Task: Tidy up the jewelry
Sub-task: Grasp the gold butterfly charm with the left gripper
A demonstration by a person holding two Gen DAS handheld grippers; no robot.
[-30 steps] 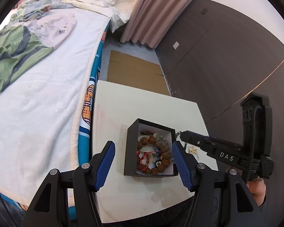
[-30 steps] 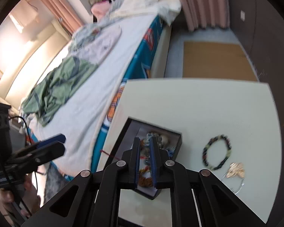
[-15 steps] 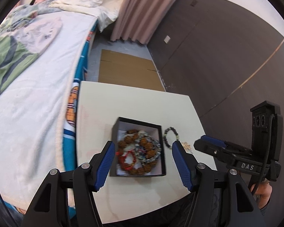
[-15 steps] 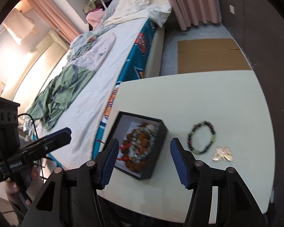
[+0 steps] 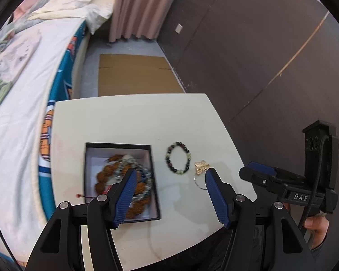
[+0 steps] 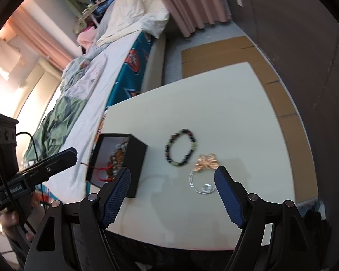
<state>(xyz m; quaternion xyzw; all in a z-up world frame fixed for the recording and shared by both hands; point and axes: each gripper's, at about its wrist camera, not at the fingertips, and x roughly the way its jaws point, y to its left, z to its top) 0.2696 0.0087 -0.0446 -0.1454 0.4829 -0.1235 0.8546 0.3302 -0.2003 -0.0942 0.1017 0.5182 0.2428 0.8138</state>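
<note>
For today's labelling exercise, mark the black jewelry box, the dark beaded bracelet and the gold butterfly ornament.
black jewelry box [image 5: 118, 145], left wrist view, far rim.
dark beaded bracelet [image 6: 169, 155], right wrist view, left bead arc.
gold butterfly ornament [image 6: 206, 161], right wrist view, wings.

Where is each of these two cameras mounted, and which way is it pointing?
Left wrist: on the left gripper, looking down onto the white table; the right gripper and its hand show.
Right wrist: on the right gripper, looking down from the table's other side; the left gripper shows.
Both see the black box, beaded bracelet and gold butterfly piece.
</note>
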